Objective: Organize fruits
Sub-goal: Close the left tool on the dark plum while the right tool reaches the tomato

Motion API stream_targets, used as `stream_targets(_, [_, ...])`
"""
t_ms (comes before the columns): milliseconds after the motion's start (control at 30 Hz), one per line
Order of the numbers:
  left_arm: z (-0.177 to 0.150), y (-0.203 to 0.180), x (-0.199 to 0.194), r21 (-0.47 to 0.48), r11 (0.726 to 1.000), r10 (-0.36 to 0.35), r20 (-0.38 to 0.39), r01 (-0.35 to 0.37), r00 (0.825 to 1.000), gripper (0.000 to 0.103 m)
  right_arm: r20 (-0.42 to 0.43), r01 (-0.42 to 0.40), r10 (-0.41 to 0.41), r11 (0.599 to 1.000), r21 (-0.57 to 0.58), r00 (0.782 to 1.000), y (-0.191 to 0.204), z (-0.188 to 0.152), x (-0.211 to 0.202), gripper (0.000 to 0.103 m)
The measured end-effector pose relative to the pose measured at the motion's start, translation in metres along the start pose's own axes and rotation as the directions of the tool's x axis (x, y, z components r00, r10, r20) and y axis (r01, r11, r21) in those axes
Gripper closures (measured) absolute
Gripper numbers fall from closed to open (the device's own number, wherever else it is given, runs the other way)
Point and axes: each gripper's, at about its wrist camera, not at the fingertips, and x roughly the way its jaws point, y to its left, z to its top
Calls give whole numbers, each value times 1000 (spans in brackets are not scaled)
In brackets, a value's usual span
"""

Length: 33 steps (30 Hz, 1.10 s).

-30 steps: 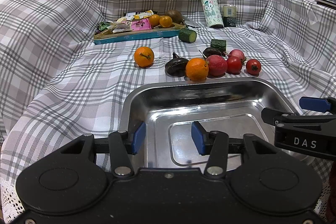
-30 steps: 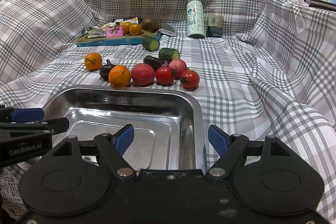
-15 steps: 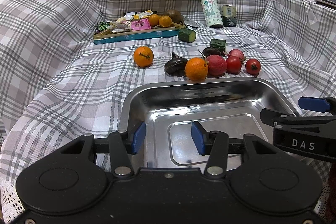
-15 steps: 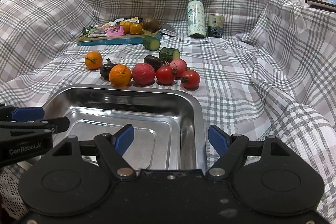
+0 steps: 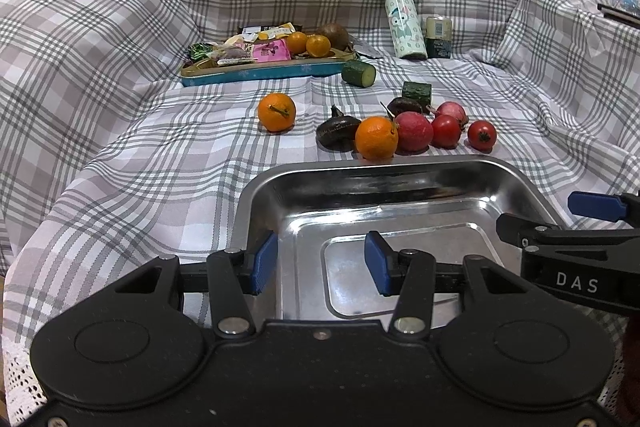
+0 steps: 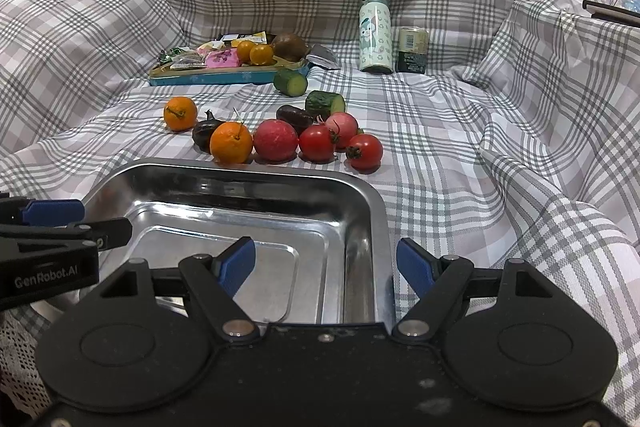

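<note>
You have a surface draped in a grey plaid cloth (image 5: 120, 163). Nearest you, at 6 o'clock, sits a steel tray (image 5: 260, 195). Just past its far rim, at 12 o'clock, runs a row of fruit: a dark fruit (image 5: 336, 133), an orange (image 5: 376, 138), a red fruit (image 5: 414, 131) and two tomatoes (image 5: 446, 131). A second orange (image 5: 276, 112) lies apart at 11 o'clock. Farther back sit two cucumber pieces (image 5: 359, 73), a teal tray (image 5: 260, 74) of snacks, a bottle (image 5: 404, 23) and a can (image 5: 438, 37).

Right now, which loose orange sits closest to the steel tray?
The orange wedged between the dark fruit and the red one, just behind the tray rim. The other orange lies farther back, alone.
</note>
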Motion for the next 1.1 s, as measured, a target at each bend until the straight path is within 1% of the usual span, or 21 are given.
stream_targets(233, [5,7,-10,-29,1000,-7,33,8,999,48,30,-11,11,1000,-2,999,-3,0,-8,24])
stream_targets(300, [7,9,-12,-42,999,-8,43,10,999,48,36,-19,20,1000,-19,999,-2,0,-11,26])
stream_targets(467, [12,17,-16,-94,996,-7,57,12,998,48,53,-23,27,996,-83,998,7,0,-18,26])
stream_targets(567, [15,22,-15,-119,993,-15,40,19,999,48,54,-29,34,996,-79,998,7,1,-19,26])
stream_targets(667, [20,24,-14,-132,991,-30,21,32,999,48,29,-60,62,997,-45,998,3,7,-18,26])
stream_targets(733, [26,24,-12,-123,992,-28,9,29,1000,48,25,-47,48,999,-26,999,0,12,-17,26])
stream_targets(833, [37,24,-8,-108,994,-31,-2,31,1000,48,25,-49,50,999,-12,998,-6,23,-17,26])
stream_targets(933, [49,26,0,-112,993,-43,-16,41,999,48,31,-57,57,998,2,998,-12,37,-14,26])
stream_targets(1033, [62,30,10,-124,991,-61,-19,58,998,48,42,-47,47,999,0,998,-16,49,-6,26])
stream_targets(1100, [70,32,18,-122,991,-60,-23,57,998,48,44,-43,43,999,2,998,-20,57,1,26])
